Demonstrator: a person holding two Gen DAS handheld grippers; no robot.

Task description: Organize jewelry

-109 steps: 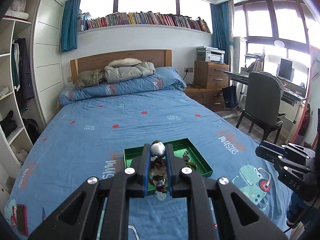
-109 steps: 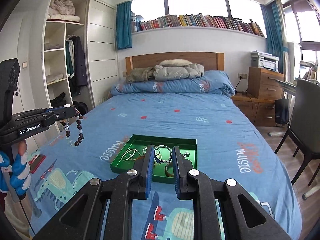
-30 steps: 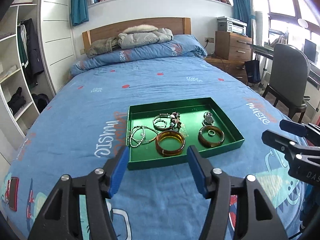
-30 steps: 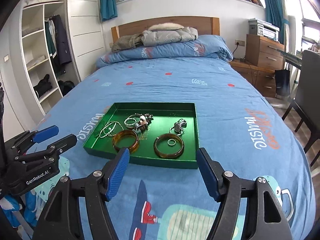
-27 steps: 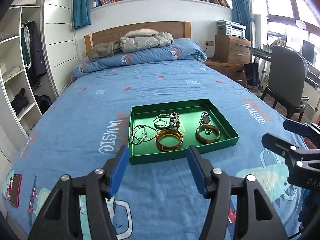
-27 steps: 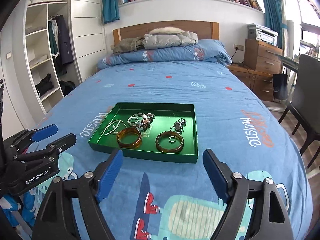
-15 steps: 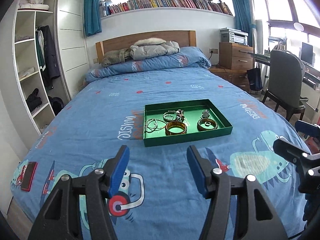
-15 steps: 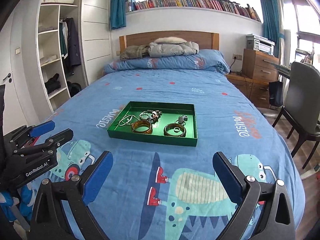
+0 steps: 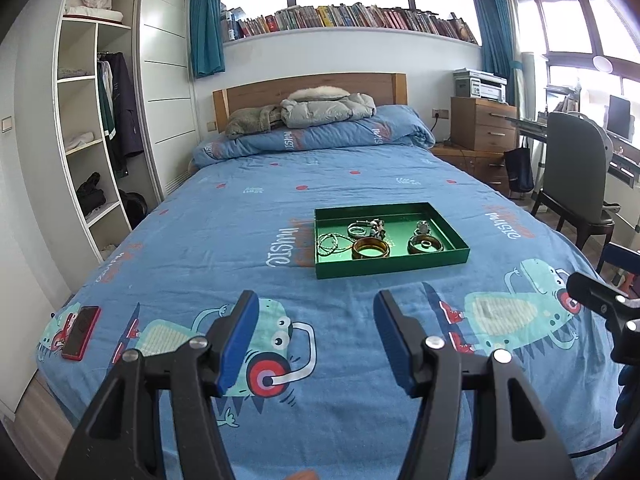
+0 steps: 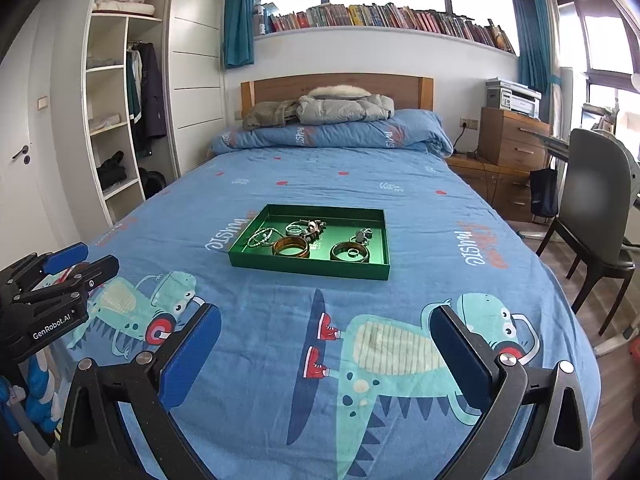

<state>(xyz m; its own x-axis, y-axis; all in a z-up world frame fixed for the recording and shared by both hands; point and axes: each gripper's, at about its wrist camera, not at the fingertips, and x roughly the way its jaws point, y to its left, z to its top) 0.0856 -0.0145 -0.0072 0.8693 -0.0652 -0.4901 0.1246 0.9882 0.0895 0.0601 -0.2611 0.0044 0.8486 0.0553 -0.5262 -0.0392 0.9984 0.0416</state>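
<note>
Right wrist: green tray (image 10: 308,267) on blue bedspread (image 10: 420,208).

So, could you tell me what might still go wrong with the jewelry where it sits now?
1. The green tray rests on a soft bedspread; pressing the bed nearby could tip it and spill the pieces.
2. The beaded strand lies against the silver bangles and may tangle.
3. The small ring inside the dark bangle is easily lost.
</note>
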